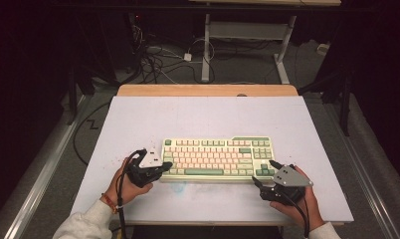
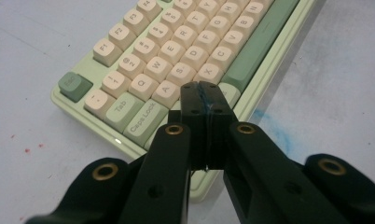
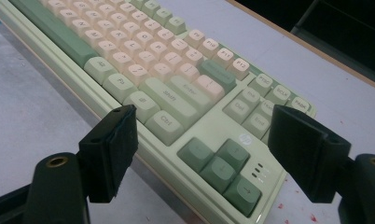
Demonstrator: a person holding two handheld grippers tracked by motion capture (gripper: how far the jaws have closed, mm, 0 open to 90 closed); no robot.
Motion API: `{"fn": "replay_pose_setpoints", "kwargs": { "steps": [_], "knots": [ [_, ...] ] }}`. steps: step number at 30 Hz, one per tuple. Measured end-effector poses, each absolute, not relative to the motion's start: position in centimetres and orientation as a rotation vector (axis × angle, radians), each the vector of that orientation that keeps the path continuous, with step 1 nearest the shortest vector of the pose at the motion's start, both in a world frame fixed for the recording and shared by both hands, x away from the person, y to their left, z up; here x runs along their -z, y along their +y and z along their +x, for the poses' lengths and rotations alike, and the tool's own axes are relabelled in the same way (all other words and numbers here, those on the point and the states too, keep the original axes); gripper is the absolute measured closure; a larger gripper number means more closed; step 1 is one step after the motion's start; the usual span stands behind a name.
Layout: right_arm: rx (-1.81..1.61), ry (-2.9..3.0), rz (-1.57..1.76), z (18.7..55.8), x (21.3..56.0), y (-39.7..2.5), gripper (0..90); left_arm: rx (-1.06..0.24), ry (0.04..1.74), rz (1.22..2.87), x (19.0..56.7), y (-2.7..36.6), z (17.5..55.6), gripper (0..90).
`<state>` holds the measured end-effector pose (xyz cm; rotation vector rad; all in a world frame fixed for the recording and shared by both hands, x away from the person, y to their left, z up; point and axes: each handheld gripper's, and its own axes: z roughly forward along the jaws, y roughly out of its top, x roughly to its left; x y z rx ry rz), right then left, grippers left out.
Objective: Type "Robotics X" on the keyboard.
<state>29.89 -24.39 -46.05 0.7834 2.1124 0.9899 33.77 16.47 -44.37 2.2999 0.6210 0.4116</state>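
Two hand-held grippers flank a green-and-cream keyboard (image 1: pixel 217 158) that lies square on the white worktop (image 1: pixel 138 119), toward the person's side of it. All places below are given relative to the keyboard.

Left hand-held gripper (image 1: pixel 155 169): at the keyboard's left end, near corner. Its jaws are pressed together with nothing between them, and in the left gripper view the joined tip (image 2: pixel 203 100) hangs over the lowest letter rows, just past the Caps Lock key (image 2: pixel 146 122) and near the A key (image 2: pixel 166 90). A closed pair makes one narrow point, so this hold looks suited to pressing a single key rather than gripping; whether the tip already touches a key cannot be told.

Right hand-held gripper (image 1: pixel 266 175): at the keyboard's right end, near corner. Its jaws stand wide apart and hold nothing. In the right gripper view they frame the arrow keys (image 3: pixel 220 168), with the Ctrl key (image 3: pixel 164 122) just beyond the left jaw. The gap spans the keyboard's corner, which would let the jaws close on the case edge or steady it against sliding; this is a judgement, as no contact is seen.

Faint blue smudge (image 2: pixel 274 130): on the worktop just in front of the keyboard's near edge. Small red flecks (image 2: pixel 24 148) lie off its left end.

The keyboard's long side faces the person, so each hand reaches its own end without crossing the other.
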Motion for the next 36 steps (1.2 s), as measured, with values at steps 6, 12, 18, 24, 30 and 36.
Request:
{"fn": "replay_pose_setpoints", "kwargs": {
  "steps": [6, 12, 18, 24, 30, 36],
  "knots": [
    [-0.994, 2.119, 0.779, 29.9, 46.0, -24.2, 24.5, -0.400, 0.603, 2.317, 44.1, 15.4, 34.4, 87.0],
    [-0.986, 2.129, 0.768, 29.9, 46.2, -23.9, 24.4, -0.389, 0.594, 2.334, 44.0, 14.3, 35.1, 86.8],
    [-0.984, 2.136, 0.768, 29.9, 46.2, -23.9, 24.5, -0.373, 0.575, 2.358, 44.0, 13.0, 35.9, 86.7],
    [-0.976, 2.144, 0.766, 29.9, 46.4, -23.8, 24.4, -0.364, 0.554, 2.381, 44.2, 11.9, 36.6, 86.3],
    [-0.968, 2.153, 0.760, 30.0, 46.4, -23.8, 24.5, -0.352, 0.543, 2.392, 44.5, 10.8, 37.0, 86.0],
    [-0.965, 2.156, 0.758, 30.0, 46.5, -23.8, 24.5, -0.343, 0.533, 2.420, 44.9, 10.0, 37.4, 85.3]
  ]
}}
